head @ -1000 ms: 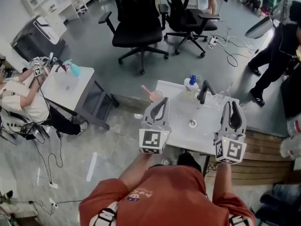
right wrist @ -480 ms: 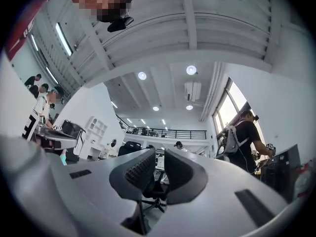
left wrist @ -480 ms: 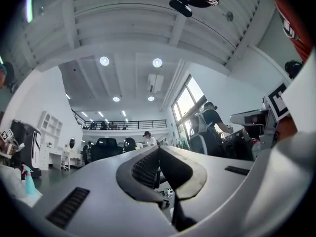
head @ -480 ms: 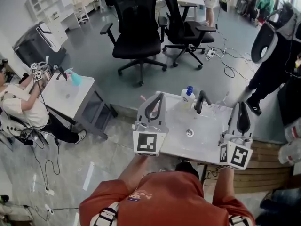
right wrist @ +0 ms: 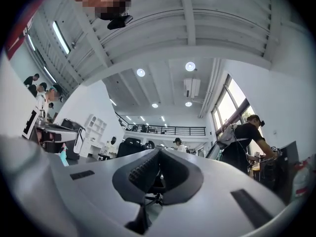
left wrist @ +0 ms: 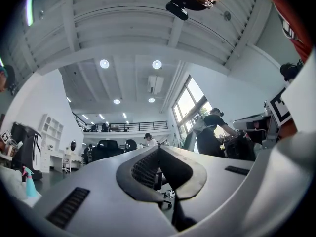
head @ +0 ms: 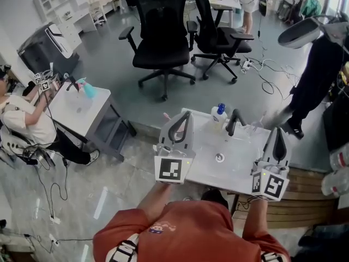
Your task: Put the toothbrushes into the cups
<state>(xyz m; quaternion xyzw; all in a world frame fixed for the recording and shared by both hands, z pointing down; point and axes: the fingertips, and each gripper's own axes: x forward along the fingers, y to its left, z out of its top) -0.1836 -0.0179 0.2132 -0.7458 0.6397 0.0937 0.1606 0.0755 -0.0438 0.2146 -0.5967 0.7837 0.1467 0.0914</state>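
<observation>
White and glossy, the washbasin (head: 207, 146) stands just in front of the person in the rust-red top (head: 191, 228), with a round drain (head: 219, 158) in its middle and a black tap (head: 233, 121) at its far edge. Little of the task's things shows. At the basin's far left corner a thin, pale pink piece (head: 167, 115) pokes out beside the left gripper (head: 184, 116) (cup or toothbrush, I cannot tell which, for the gripper covers the rest). Just right of the tap, on the basin's far rim, sits a clear glassy shape (head: 254, 125), too faint to name. A white soap bottle (head: 219, 112) with a blue cap stands just left of the tap. Both grippers hang above the basin with their tips tilted upward, the left over its left side and the right gripper (head: 276, 132) over its right front corner. In each gripper's own view the ribbed dark pads (left wrist: 143, 168) meet at the tips with nothing between them, and only ceiling lights, a balcony rail and distant people lie beyond. Past the basin's far side two black office chairs (head: 161, 31) stand on the grey floor. Well to the basin's left a seated person (head: 22, 116) works at a second white table (head: 82, 105), which has a teal spray bottle (head: 87, 88) on it.
</observation>
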